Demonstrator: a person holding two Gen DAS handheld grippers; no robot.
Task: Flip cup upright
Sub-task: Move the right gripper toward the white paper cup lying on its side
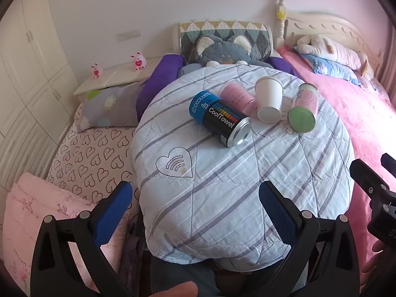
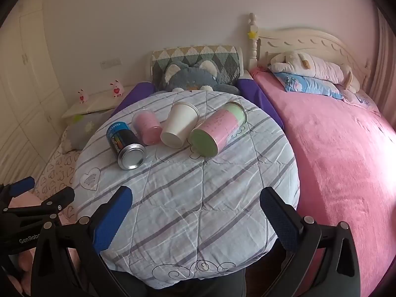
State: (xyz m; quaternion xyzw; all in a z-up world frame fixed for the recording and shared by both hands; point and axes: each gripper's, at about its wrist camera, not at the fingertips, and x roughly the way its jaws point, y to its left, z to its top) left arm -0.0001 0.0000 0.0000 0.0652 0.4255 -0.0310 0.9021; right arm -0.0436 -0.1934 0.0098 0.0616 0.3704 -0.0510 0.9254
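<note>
White cup on its side on striped quilt, base toward cams, mouth facing away. Wedged btwn pink tumbler & green-pink can; CoolTowel can further left. Left gripper & right gripper both spread wide, empty, well short of cup. Step: approach, not begun. Next likely needs a pinch across the cup wall w/o nudging neighbours, then tip onto base; soft quilt = wobble risk

White wall, cream headboard

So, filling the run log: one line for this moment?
white paper cup on its side, untouched | left claw open | right claw open
</note>
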